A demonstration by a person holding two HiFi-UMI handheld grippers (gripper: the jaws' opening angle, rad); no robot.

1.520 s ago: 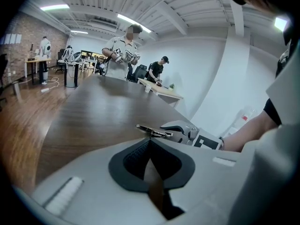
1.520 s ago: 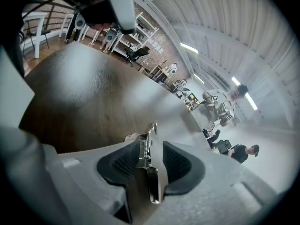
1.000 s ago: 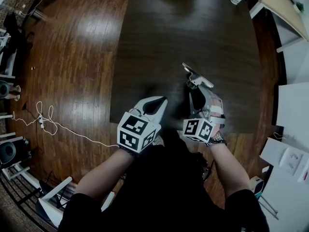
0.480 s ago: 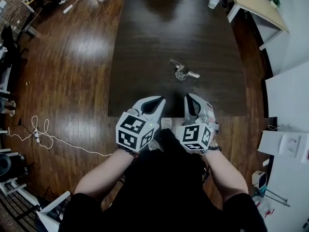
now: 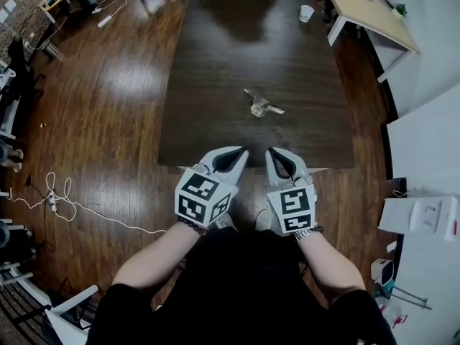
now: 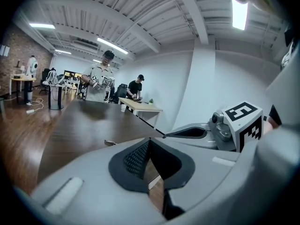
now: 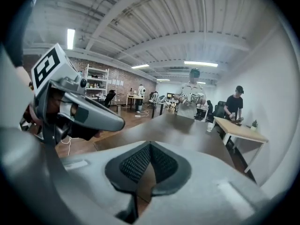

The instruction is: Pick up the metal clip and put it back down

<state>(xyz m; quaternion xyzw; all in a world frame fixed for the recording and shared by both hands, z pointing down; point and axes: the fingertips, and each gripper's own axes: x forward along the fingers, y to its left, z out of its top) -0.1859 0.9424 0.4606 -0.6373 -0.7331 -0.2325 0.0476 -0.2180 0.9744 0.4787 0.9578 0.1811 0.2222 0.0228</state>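
A wide floor (image 5: 108, 85) of glossy brown wood fills the head view, and on it stands a long, dark wooden table (image 5: 237, 49) that runs away from me. To its far right is a lighter table (image 5: 366, 13), and white surfaces (image 5: 424, 149) line the right edge. My dark-clothed body and two bare forearms rise from the bottom of the head view. I hold both tools side by side just off the table's near edge, close to each other but not touching. My left gripper (image 5: 241, 152) is pinched together at its tips with nothing between the dark ribbed pads; its own view shows only table and floor through the small gap below the tips. My right gripper (image 5: 273, 152) is likewise closed tip to tip and empty. Each carries a cube of black-and-white square markers, the left cube (image 5: 203, 198) and the right cube (image 5: 293, 208), next to my wrists. A thin white cable (image 5: 65, 192) loops over the floor at the left. In the right gripper view, one person (image 7: 190, 97) stands beyond the table's far end and another (image 7: 233, 108) stands at the lighter table. A white paper cup (image 5: 307, 13) sits near the dark table's far right corner. The metal clip (image 5: 260, 105) lies alone on the dark table, about mid-length and slightly right of centre, well apart from both tools.
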